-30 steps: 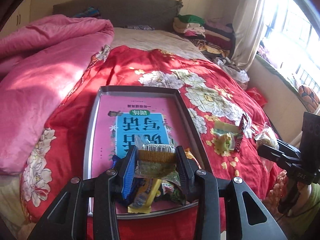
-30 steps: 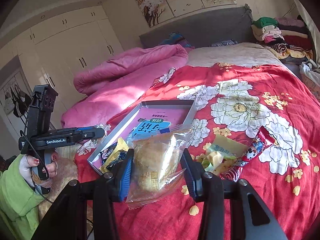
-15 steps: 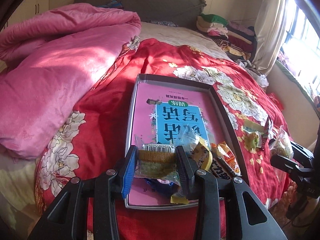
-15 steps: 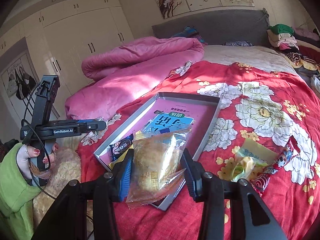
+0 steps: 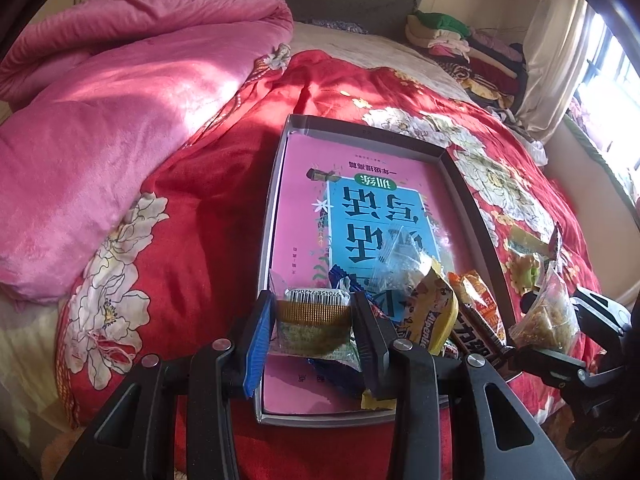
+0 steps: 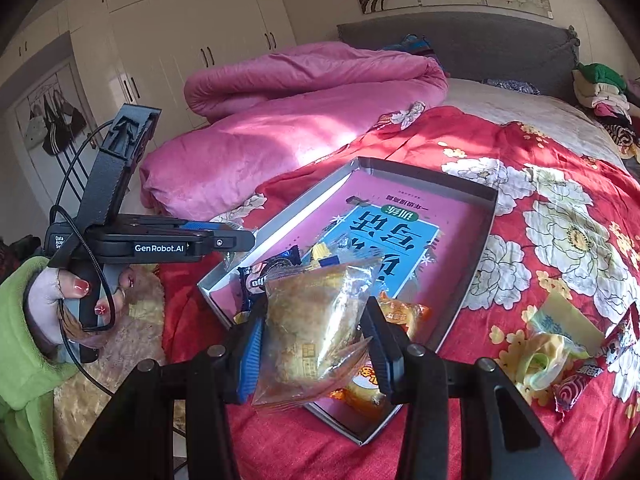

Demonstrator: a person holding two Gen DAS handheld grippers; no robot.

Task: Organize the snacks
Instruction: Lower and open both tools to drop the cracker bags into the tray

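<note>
The right gripper [image 6: 316, 336] clamps a clear pastry packet [image 6: 316, 328] in its jaws above the grey tray [image 6: 472, 276].

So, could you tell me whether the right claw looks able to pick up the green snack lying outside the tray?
Probably not yet: the right claw is shut on a clear pastry packet, though the green snack lies uncovered.

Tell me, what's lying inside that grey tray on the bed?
The grey tray holds a pink book lining its bottom, with several wrapped snacks piled on the near end. Whatever lies under the book is hidden.
</note>
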